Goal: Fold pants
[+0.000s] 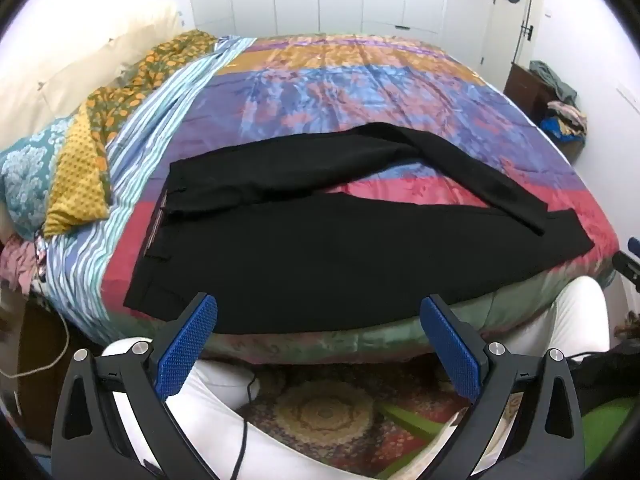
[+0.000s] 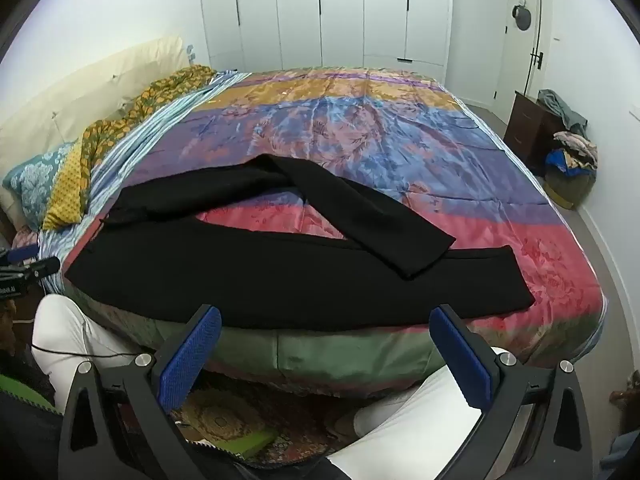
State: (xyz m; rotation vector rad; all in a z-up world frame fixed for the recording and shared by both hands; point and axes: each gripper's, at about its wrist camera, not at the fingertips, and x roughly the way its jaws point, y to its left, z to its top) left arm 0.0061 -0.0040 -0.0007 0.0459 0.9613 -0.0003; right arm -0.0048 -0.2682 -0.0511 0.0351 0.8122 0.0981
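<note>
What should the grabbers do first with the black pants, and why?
Probably the right gripper should reach for the far leg's cuff and straighten it. Both grippers hang open off the bed, the left gripper too, holding nothing, and that leg of the pants bends crookedly across the near leg.

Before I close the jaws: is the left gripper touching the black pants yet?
Apart. The left wrist view shows the left gripper open, held off the bed's near edge, its fingertips short of the black pants.

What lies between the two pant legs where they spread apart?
Only bare bedspread, a pink-red patch, shows between the black pants' near leg and bent far leg; clearest in the right wrist view.
</note>
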